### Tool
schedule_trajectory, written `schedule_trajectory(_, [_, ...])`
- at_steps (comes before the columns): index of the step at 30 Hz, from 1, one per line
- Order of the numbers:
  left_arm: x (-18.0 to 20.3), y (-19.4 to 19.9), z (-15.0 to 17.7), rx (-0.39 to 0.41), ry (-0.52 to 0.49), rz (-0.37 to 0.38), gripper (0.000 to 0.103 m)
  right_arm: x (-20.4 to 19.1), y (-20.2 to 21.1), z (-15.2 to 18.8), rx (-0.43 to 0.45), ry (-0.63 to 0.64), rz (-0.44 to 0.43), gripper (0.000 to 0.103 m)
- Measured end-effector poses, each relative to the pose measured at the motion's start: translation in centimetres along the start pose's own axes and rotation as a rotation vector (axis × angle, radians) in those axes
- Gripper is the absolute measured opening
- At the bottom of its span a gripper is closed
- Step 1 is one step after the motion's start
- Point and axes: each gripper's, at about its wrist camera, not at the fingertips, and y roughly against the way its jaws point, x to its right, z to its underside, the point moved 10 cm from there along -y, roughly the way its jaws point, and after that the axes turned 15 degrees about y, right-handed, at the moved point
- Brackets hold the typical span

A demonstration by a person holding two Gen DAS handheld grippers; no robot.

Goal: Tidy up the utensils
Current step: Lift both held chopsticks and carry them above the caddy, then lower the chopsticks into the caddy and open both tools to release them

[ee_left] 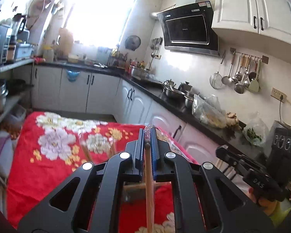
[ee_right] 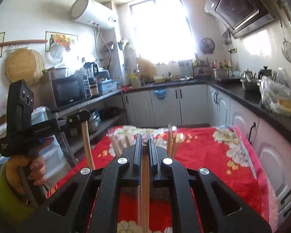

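My left gripper [ee_left: 147, 134] is shut on a wooden chopstick [ee_left: 149, 190] wrapped in clear plastic; the stick hangs down between the jaws over the red floral table [ee_left: 38, 170]. My right gripper [ee_right: 145, 141] is shut on a wrapped wooden chopstick [ee_right: 145, 190] too. Clear glass holders with more chopsticks [ee_right: 173, 141] stand on the table ahead of both grippers; they are blurred. The left gripper also shows in the right wrist view [ee_right: 81, 116], gripping its stick [ee_right: 87, 147]. The right gripper shows at the right edge of the left wrist view [ee_left: 221, 150].
A black counter [ee_left: 176, 104] with pots, bags and white cabinets runs along the right. Ladles hang on a wall rail [ee_left: 244, 71]. Metal shelves [ee_right: 91, 104] with a microwave stand at the left. A bright window is at the back.
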Motion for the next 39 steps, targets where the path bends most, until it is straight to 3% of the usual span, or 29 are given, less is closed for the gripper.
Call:
schedule_trajectory(13, [1.5, -2.5, -5.2, 0.087, -0.033, -0.027, 0.003, 1.8, -0.7, -5.5, 0.116, 0.039, 0.061, 0.006])
schedule_trajectory(24, [2.5, -4.3, -7.5, 0.218, -0.107, -0.094, 0.003, 1.8, -2.7, -8.9, 0.214, 0.095, 0.057, 0.006])
schedule_trajectory(31, [2.1, -6.3, -7.4, 0.264, -0.134, -0.131, 0.003, 1.9, -4.5, -9.2, 0.245, 0.126, 0.055, 0.006])
schedule_trajectory(39, [-0.1, -8.6, -5.6, 0.254, -0.115, -0.169, 0.003, 2.3, -7.0, -6.7, 0.222, 0.174, 0.079, 0.007])
